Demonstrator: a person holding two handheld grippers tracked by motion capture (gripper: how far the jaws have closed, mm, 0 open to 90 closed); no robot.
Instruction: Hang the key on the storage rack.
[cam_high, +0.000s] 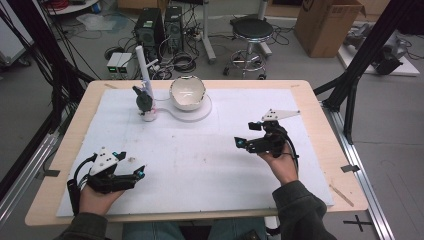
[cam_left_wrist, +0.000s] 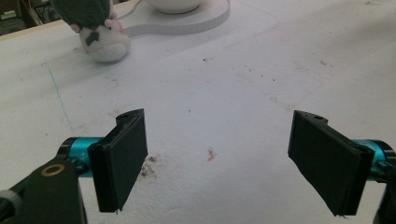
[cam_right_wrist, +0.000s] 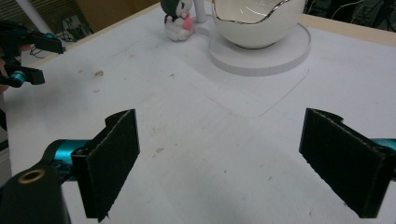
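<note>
A small dark-and-white plush toy (cam_high: 144, 102) stands at the back of the white mat (cam_high: 200, 160), next to a white pole (cam_high: 142, 65). Right of it, a white egg-shaped bowl (cam_high: 187, 92) rests on a round white base (cam_high: 196, 113). My left gripper (cam_high: 131, 164) is open near the front left, its jaws empty (cam_left_wrist: 224, 163) and aimed toward the plush (cam_left_wrist: 95, 28) and base (cam_left_wrist: 187, 21). At the right middle my right gripper (cam_high: 247, 134) is open and empty (cam_right_wrist: 229, 161), facing the bowl (cam_right_wrist: 257, 23), its base (cam_right_wrist: 261, 58) and the plush (cam_right_wrist: 177, 18).
The wooden table (cam_high: 320, 115) borders the mat on all sides. Small stains and a crumb (cam_left_wrist: 211, 155) lie on the mat between the left jaws. The left gripper (cam_right_wrist: 23, 56) appears at the far left of the right gripper view. Black frame posts (cam_high: 360, 55), a stool and boxes stand beyond the table.
</note>
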